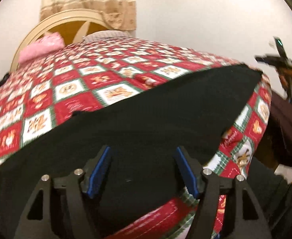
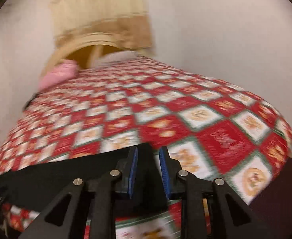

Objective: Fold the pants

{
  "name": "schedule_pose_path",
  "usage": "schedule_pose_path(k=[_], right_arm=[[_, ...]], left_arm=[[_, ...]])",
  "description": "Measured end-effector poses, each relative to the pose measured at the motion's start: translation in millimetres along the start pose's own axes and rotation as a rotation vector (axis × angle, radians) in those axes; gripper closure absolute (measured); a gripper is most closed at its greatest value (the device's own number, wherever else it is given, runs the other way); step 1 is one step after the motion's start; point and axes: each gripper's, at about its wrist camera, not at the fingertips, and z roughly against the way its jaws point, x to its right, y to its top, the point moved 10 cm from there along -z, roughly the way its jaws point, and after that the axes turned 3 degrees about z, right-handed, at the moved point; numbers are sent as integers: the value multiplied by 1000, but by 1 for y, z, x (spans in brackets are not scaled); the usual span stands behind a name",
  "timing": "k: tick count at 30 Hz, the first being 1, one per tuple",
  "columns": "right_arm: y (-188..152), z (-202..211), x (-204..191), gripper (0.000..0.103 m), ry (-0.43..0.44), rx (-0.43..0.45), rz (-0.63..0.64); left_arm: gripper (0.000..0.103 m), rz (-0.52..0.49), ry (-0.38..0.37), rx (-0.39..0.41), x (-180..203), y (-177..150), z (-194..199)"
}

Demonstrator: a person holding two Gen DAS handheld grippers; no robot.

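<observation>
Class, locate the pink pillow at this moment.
The pink pillow lies at the far left end of the bed, against the curved headboard, upper left in both wrist views, beyond the black pants.
</observation>
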Motion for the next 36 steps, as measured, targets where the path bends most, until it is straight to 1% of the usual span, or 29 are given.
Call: schedule_pose_path(k=[1,2,4,5,7,10,11,13,14,16,17,18,20,21,23,25,26,27,28,29,30,31,32,34,35,36], right_arm=[[-8,-4,-7,75,21,-30,14],[-19,-10,-11,75,14,-67,34],[-42,-25,-7,75,-36,-145,53],[-56,-33,0,75,-48,-189,35],[-56,-30,0,75,-34,-148,18],[-53,-23,-3,75,-38,-139,17],[-51,-19,-5,75,-37,-121,22],[-45,-15,-14,75,-36,-77,39],[-43,-13,-20,75,-30,-57,45],[-38,-11,-32,73,-9,-24,53],[-34,-15,-42,71,2,-18,61],[-34,-18,-47,66,5,-22,68],[-36,-24,-60,66,6,-40,94],[-37,-26,-65,66,4,-45,108],[-39,-28,-75,66,5,-45,131],[-41,-29,-84,66,19,-45,137],[-42,-29,-87,66,27,-45,138],[-41,-29,-92,66,34,-42,143],[-41,-30,-95,66,37,-37,148],[-40,-29,-98,66,37,-29,151],[-38,-29,-100,66,35,-20,148],[-37,-28,-101,66,36,-14,143],[-35,-27,-102,66,39,-6,129],[-31,-23,-100,65,33,9,107],[-27,-20,-96,64,26,23,87],[-25,-17,-93,61,25,31,75]], left_arm=[[33,21,10,7,-6,0,2],[33,38,30,17,-13,1,5],[33,58,81,34,-28,1,13],[33,67,119,40,-40,0,19],[33,77,181,48,-60,-4,31],[33,104,333,64,-113,-14,65],[32,125,371,68,-131,-18,75],[26,182,434,73,-165,-26,92],[25,224,467,75,-187,-33,101],[25,277,495,71,-211,-41,107],[25,312,490,62,-222,-48,107],[25,326,495,44,-229,-54,104],[25,339,534,-15,-240,-67,92],[25,357,513,-21,-240,-70,87],[25,407,433,-24,-238,-74,79],[26,405,428,-19,-237,-74,78],[28,408,415,-22,-235,-75,78],[37,416,386,-23,-234,-75,78],[44,419,366,-22,-231,-74,78],[47,417,360,-25,-230,-74,78],[60,411,348,-29,-228,-73,78],[75,411,321,-28,-224,-71,78],[77,413,309,-24,-222,-69,80],[79,413,333,-21,-221,-66,85],[79,414,333,0,-220,-62,91],[79,424,332,21,-222,-60,96]])
